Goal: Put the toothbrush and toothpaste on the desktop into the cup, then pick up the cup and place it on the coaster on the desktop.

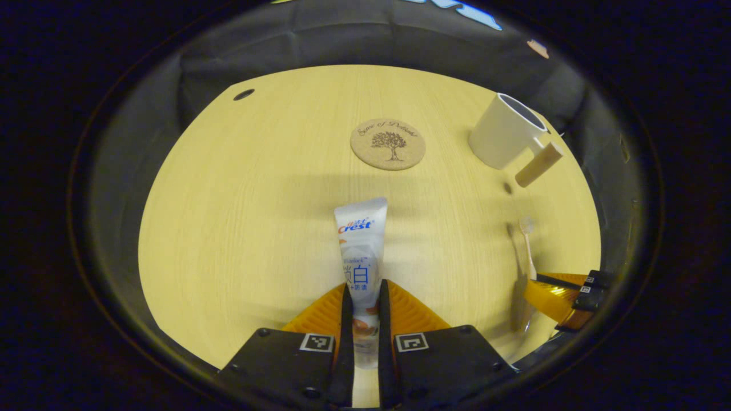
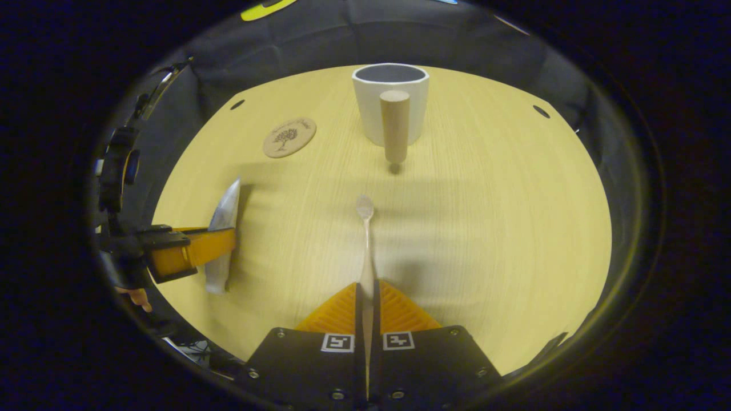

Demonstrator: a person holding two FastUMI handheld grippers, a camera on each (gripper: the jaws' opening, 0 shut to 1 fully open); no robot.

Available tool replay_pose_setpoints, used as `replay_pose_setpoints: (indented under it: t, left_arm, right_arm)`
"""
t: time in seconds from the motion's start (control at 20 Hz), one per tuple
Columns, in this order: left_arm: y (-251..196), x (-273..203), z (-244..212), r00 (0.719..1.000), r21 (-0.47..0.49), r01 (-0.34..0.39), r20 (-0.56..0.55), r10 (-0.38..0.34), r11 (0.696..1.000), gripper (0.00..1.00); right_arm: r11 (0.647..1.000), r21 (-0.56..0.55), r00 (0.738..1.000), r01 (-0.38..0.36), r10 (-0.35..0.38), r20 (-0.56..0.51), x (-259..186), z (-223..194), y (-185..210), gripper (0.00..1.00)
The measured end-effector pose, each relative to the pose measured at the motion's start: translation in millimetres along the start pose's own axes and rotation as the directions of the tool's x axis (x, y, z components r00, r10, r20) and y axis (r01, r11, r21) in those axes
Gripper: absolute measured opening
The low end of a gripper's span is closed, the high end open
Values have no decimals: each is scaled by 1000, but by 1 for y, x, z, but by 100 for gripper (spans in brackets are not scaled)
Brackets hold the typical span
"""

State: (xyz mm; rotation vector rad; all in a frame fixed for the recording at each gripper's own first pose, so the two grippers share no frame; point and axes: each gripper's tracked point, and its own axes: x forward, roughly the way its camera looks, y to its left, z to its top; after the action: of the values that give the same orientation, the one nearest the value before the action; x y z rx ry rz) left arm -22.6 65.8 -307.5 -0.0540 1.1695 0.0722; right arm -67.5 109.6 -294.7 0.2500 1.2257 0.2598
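Observation:
My left gripper [image 1: 363,291] is shut on a white toothpaste tube [image 1: 361,245], which points forward and is lifted off the wooden desktop [image 1: 257,200]. A pale toothbrush [image 2: 365,240] sticks out ahead of my right gripper [image 2: 366,292], which is shut on its handle. The white cup [image 2: 390,100] with a wooden handle stands straight ahead of the brush head in the right gripper view, and at the far right [image 1: 505,131] in the left gripper view. A round cork coaster [image 1: 388,144] lies beyond the tube. The right gripper [image 1: 562,299] with the brush [image 1: 528,245] shows at the lower right of the left gripper view.
The left gripper [image 2: 188,245] holding the tube [image 2: 224,228] appears at the left of the right gripper view, with a hand behind it. The coaster [image 2: 289,137] lies left of the cup there. Small dark holes [image 2: 541,111] mark the desktop's far corners.

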Motion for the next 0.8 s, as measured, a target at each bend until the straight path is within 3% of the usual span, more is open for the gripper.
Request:
replay_pose_setpoints:
  t: [0.25,0.45,0.8]
  left_arm:
    - [3,-12,9,999,13,-6,50,6,1000,25]
    - [-7,-27,20,993,-2,33,114,-32,999,25]
    - [-30,-58,55,954,0,105,282,-101,994,25]
  right_arm:
    - [1000,-4,997,-16,16,81,-18,20,4,4]
    - [999,2,985,-34,33,171,-38,40,7,4]
    - [996,15,934,-84,73,350,-64,78,13,4]
